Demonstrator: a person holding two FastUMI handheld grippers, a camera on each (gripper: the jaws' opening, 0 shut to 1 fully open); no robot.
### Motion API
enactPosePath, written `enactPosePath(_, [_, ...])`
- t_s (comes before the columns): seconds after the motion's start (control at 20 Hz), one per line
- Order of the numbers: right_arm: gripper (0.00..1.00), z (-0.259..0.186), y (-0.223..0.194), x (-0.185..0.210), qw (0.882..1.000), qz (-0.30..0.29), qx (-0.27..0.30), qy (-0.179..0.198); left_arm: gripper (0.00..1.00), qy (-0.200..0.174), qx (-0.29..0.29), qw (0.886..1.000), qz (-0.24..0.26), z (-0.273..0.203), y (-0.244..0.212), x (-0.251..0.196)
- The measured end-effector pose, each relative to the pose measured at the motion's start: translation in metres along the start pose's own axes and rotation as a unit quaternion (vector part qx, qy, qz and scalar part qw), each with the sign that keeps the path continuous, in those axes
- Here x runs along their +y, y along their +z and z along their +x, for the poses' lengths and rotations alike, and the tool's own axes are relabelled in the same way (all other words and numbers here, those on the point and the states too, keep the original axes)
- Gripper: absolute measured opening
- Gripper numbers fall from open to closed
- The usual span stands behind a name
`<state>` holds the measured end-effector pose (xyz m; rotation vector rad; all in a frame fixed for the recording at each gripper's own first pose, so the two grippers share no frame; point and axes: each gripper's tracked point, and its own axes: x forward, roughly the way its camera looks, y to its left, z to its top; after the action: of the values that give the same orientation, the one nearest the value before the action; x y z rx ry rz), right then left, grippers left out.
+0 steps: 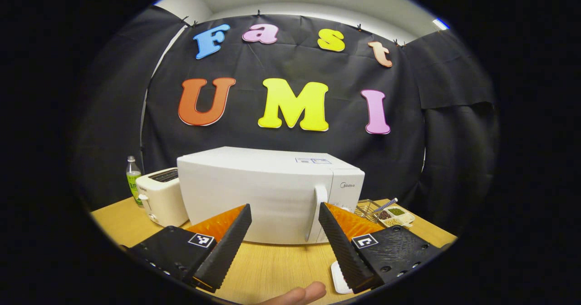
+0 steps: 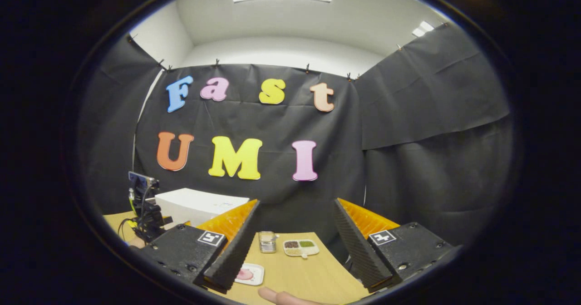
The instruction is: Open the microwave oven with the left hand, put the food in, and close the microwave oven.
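Observation:
A white microwave [image 1: 268,191] stands on the wooden table [image 1: 272,264] with its door shut and a vertical handle [image 1: 317,209] at the door's right side. My left gripper [image 1: 283,250] is open in front of it, some way off, with nothing between its fingers. In the right gripper view the microwave [image 2: 199,207] is at the left. A small white plate with pink food [image 2: 248,274] lies on the table just behind the left fingertip of my open right gripper [image 2: 295,264]. The plate's edge [image 1: 338,277] also peeks beside my left gripper's right finger.
A white toaster [image 1: 161,196] and a green bottle [image 1: 132,180] stand left of the microwave. A divided dish of grains [image 2: 300,247] and a small wire rack [image 2: 268,241] sit near the far right table edge. A fingertip [image 1: 299,293] shows at the bottom.

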<state>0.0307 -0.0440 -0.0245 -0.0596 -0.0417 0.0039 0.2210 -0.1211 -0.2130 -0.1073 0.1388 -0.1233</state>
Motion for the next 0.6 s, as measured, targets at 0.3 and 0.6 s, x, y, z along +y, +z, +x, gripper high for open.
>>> enactPosePath(0.3, [0.92,0.002,-0.001,-0.003,1.0,-0.012,0.003,0.006,0.94,-0.023,0.025,0.999,0.006,0.045,-0.034,-0.025])
enactPosePath(0.6, [1.0,0.001,-0.012,-0.014,1.0,-0.019,0.003,0.007,0.92,-0.031,0.028,0.999,0.005,0.08,-0.052,-0.045])
